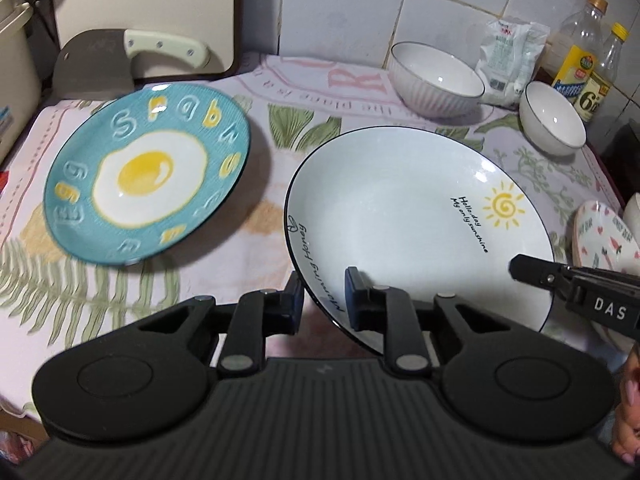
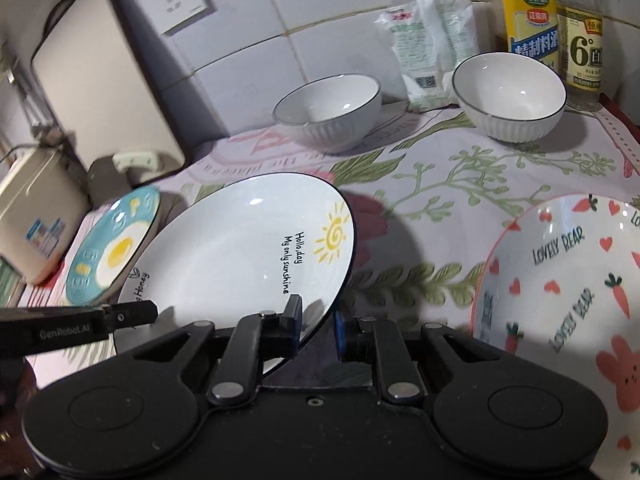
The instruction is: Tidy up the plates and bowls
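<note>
The cloth (image 1: 256, 216) covered the counter. On it near the middle sat the white plate (image 1: 400, 208), tilted, its near edge lifted. The left gripper (image 1: 323, 300) straddled that plate's near-left rim, one finger inside and one outside, a gap visible at the rim. The right gripper (image 2: 318, 320) likewise straddled its near-right rim, not fully closed. The blue plate (image 1: 148, 172) lay to the left, the bear plate (image 2: 560, 280) to the right. Two bowls stood by the tiled wall: the big bowl (image 1: 436, 78) and small bowl (image 1: 554, 118).
</note>
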The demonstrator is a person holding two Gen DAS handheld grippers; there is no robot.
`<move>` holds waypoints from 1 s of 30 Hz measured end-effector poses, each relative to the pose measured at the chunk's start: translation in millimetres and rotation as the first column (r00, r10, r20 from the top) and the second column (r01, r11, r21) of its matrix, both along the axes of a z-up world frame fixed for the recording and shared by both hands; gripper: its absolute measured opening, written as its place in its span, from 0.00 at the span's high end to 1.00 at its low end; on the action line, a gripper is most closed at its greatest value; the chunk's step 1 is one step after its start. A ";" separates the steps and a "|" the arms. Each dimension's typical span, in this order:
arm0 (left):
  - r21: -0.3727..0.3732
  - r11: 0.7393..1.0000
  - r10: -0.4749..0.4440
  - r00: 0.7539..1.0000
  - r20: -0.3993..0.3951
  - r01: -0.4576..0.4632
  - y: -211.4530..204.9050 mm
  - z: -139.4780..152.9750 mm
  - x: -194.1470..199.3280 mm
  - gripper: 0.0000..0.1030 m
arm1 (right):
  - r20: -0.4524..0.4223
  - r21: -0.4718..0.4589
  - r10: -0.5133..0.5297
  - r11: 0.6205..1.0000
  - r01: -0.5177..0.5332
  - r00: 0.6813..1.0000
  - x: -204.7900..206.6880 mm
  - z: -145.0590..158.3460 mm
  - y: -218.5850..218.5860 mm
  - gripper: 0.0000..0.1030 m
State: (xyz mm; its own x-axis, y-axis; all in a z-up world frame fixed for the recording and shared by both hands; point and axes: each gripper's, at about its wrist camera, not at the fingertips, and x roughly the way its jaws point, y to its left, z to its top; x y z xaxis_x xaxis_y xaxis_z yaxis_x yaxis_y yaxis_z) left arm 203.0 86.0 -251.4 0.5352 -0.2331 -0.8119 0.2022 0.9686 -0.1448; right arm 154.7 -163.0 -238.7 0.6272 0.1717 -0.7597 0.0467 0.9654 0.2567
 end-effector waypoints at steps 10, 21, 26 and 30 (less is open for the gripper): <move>-0.017 1.000 0.011 0.999 -0.031 -0.012 8.6 -9.4 -15.8 0.81 | -0.001 -0.011 0.042 0.999 -0.042 0.999 -14.2 -8.0 5.3 0.80; -0.009 0.999 0.037 0.997 -0.071 -0.038 7.7 -15.8 -12.9 0.81 | -0.015 -0.016 0.056 0.998 -0.056 0.998 -16.3 -11.4 6.6 0.80; 0.021 0.998 0.063 0.990 -0.128 -0.061 3.7 -12.9 -5.1 0.81 | -0.047 -0.085 0.084 0.992 -0.088 0.995 -12.9 -6.2 15.4 0.77; 0.080 0.994 0.082 0.980 -0.180 -0.069 0.5 -2.6 -1.9 0.79 | -0.080 -0.190 0.114 0.974 -0.127 0.990 -12.8 5.4 25.8 0.74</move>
